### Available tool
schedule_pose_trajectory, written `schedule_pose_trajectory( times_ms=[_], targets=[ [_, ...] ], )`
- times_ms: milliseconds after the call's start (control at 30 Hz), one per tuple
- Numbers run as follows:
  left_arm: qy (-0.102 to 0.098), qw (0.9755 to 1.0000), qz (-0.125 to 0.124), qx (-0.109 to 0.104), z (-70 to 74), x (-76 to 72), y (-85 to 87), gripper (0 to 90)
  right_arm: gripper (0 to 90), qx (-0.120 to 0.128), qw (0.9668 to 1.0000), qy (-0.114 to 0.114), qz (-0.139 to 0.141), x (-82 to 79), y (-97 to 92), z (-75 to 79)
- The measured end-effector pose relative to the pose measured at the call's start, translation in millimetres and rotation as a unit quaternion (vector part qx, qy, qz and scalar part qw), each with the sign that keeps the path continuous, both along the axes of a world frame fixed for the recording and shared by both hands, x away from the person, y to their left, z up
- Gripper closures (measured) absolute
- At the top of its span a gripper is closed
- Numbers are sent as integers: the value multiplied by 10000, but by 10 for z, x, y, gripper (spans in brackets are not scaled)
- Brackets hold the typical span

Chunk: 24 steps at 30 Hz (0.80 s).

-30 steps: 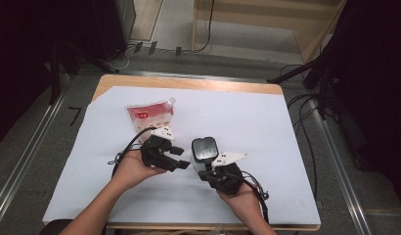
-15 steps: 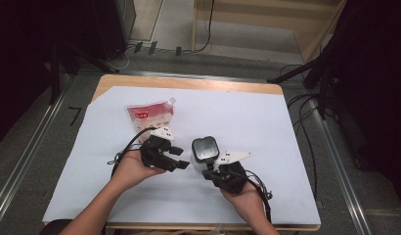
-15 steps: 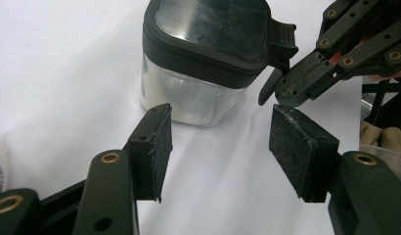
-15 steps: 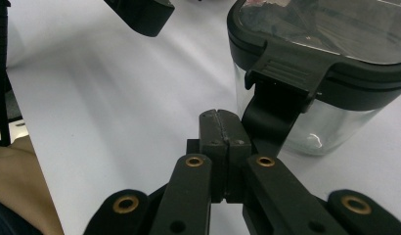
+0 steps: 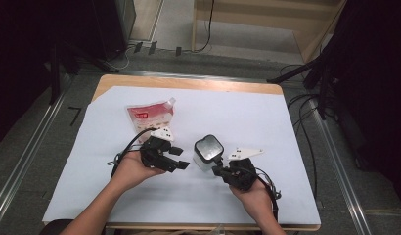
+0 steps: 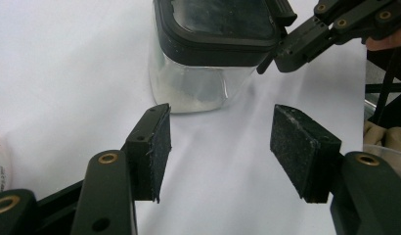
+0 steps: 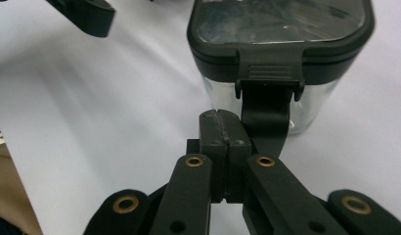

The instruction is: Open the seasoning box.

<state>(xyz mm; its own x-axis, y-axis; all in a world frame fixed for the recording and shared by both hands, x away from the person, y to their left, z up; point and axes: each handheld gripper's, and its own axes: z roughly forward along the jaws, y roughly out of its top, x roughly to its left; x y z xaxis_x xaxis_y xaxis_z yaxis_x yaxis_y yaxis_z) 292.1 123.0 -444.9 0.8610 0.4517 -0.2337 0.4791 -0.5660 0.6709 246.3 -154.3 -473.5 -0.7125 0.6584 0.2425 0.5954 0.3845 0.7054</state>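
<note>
- The jar (image 5: 207, 154), a clear container with a black clip-on lid (image 6: 215, 22), stands upright on the white sheet (image 5: 286, 147), near its middle. Everything below is placed relative to it.
- The right gripper (image 7: 227, 128) sits on the jar's near right side, its jaws pressed flat together with nothing between them. The tips rest just beside and below the latch (image 7: 269, 81), which hangs down the jar's side toward this gripper. Whether they touch the latch I cannot tell.
- The left gripper (image 6: 223, 147) lies to the jar's left, a little apart. Its jaws stand spread and empty, pointed at the jar's glass wall, and the gap looks too narrow to take the jar.
- In the high view the right gripper (image 5: 219, 169) is at the jar's base; the left gripper (image 5: 181, 163) is near but clear of it.
- The deciding relation: the latch faces the right gripper, so that hand is likely the one to flip it upward, while the left one could brace the far wall.
- A red-and-white pouch (image 5: 150, 115) lies beyond the jar to its left, well apart from both grippers.
</note>
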Motion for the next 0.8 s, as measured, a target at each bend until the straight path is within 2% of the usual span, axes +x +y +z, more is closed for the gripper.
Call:
schedule_pose_trajectory(
  times_ms=[100, 333, 467, 633, 767, 800],
  targets=[
    [-43, 10000, 2, -71, -6, -1, -1, 411, 900, -19, 10000, -28, -74, 28, -60, 13],
    [-29, 10000, -20, -14, -3, -6, -15, 405, 900, -46, 9995, 23, -315, 116, -211, 25],
    [-50, 9999, -68, -91, -15, -5, -39, 390, 900, -102, 9992, -12, -380, 162, -269, 28],
    [68, 9999, -123, -90, -31, 6, -70, 373, 900, -92, 9987, 28, -499, 185, -351, 57],
    [-53, 9997, -215, -82, -51, 48, -119, 349, 900, -129, 9980, 24, -614, 241, -432, 65],
    [-21, 9998, -195, -76, -55, 61, -139, 340, 900, -134, 9980, 12, -615, 262, -449, 65]
  ],
)
